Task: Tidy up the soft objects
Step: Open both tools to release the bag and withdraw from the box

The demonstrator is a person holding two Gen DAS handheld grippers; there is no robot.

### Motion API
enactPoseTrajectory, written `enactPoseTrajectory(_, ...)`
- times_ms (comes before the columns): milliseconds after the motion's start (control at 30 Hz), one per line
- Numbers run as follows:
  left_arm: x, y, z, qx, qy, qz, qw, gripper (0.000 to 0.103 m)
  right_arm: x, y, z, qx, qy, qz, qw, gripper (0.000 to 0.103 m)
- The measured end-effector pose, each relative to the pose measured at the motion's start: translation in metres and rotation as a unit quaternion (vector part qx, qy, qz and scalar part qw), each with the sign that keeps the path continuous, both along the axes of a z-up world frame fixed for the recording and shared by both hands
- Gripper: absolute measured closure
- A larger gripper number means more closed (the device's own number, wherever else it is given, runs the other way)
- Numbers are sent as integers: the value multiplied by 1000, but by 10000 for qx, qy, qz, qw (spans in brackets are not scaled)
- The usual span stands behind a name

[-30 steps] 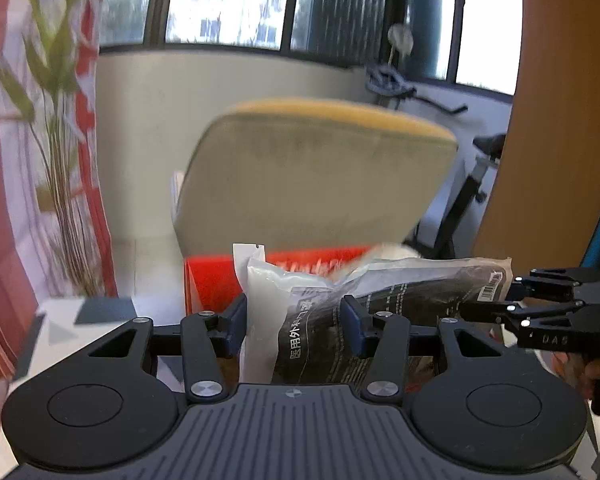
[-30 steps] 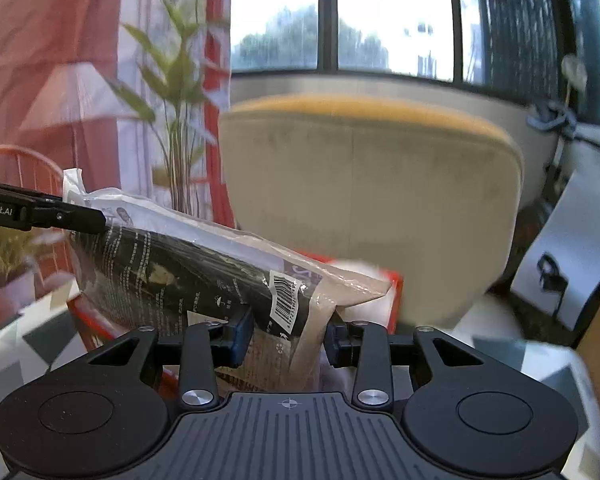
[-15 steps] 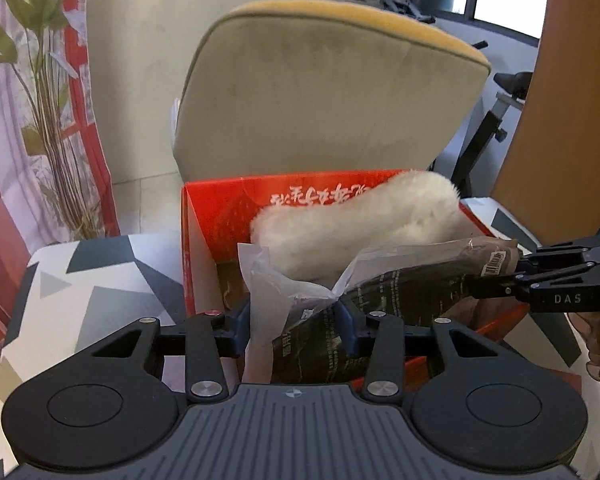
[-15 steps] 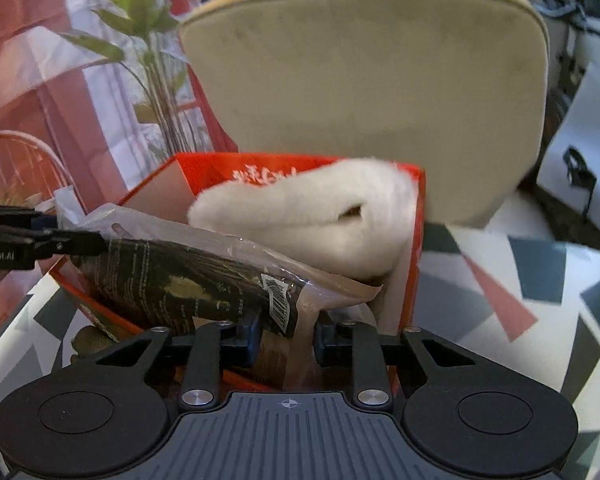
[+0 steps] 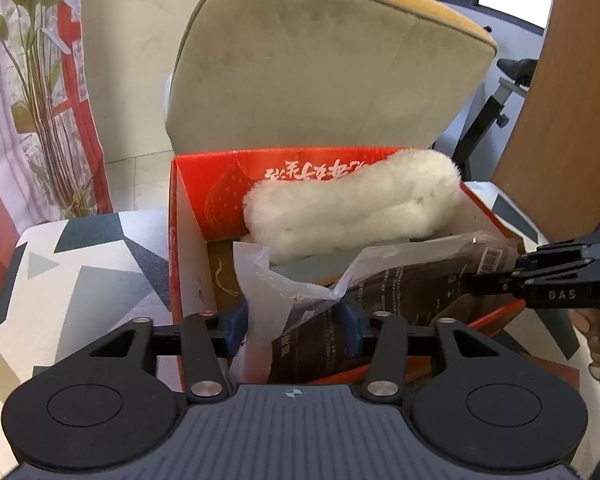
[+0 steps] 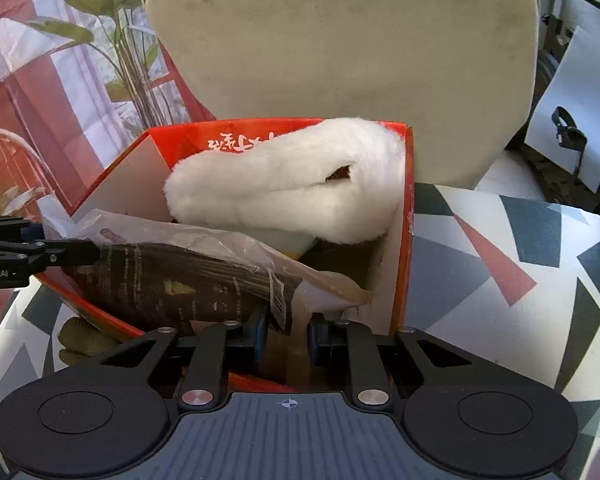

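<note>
A clear plastic bag with dark printed contents (image 5: pixel 400 292) (image 6: pixel 172 280) hangs over the open red cardboard box (image 5: pixel 188 208) (image 6: pixel 406 208). My left gripper (image 5: pixel 294 320) is shut on the bag's left end. My right gripper (image 6: pixel 286 334) is shut on its right end, by the barcode label. A white fluffy roll (image 5: pixel 352 208) (image 6: pixel 284 184) lies in the back of the box. Each gripper shows in the other's view, the right one (image 5: pixel 556 276) and the left one (image 6: pixel 28 254).
The box stands on a table with a grey, white and red triangle pattern (image 5: pixel 84 280) (image 6: pixel 500 272). A beige chair back (image 5: pixel 324 60) (image 6: pixel 340 40) rises just behind it. A plant (image 5: pixel 32 80) and a red-and-white curtain stand at the left.
Both grippers have come down with the bag, from chair-back height to the mouth of the box. The white roll and box interior are now in full view.
</note>
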State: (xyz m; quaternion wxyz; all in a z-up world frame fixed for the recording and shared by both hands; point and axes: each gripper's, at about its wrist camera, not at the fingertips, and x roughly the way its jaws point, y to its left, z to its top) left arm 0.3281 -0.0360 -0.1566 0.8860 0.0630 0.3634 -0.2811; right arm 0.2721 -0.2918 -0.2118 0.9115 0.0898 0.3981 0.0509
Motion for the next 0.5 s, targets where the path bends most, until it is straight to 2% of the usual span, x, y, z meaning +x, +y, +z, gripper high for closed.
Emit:
enactPoseTrajectory(33,-1,2,1,-48,-22,-9,10000,37,-2,2,0,-69,-19,-23,10000,81)
enactPoseTrajectory(233,-24,11,15,-181,-488,24,9986,14,-22,18,8,-701,-452,-83,9965,54)
enactPoseTrajectory(267,-29,12,18,-234,-584,34,9980,10,-25,19,9,-745,-513,-115,9958,46)
enactPoseTrajectory(300,-33,12,20,-277,-654,21,9975,9,-28,18,11,-731,-572,-140,9956,37)
enactPoseTrajectory(433,-50,9,24,-268,-915,-8,9954,2,-44,18,18,-736,-902,-220,9930,23)
enactPoseTrajectory(500,-56,7,24,-230,-966,-3,9951,1,-51,20,20,-782,-1044,-241,9912,9)
